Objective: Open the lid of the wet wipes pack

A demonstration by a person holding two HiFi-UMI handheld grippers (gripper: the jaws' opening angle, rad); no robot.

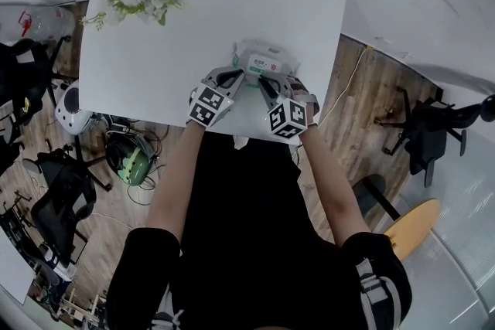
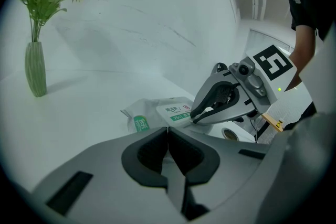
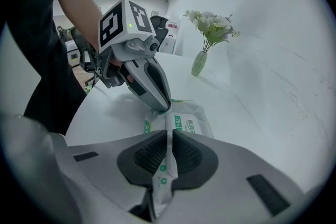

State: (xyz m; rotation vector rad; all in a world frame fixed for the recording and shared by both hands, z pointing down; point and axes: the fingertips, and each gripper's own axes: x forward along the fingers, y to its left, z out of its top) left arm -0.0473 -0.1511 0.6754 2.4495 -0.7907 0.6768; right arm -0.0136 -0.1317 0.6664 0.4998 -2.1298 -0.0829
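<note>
Right claw clenched on the near end seam of the wet wipes pack, which lies flat on the surface running lengthwise away from it, while the left claw, closed and empty, sits at the pack's left, nearer the lid.

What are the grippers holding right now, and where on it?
The right gripper pinches the wipes pack by its end seam. The left gripper is shut, with nothing seen between its jaws.

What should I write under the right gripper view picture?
Right gripper pinches the wet wipes pack by its end on the table.
</note>
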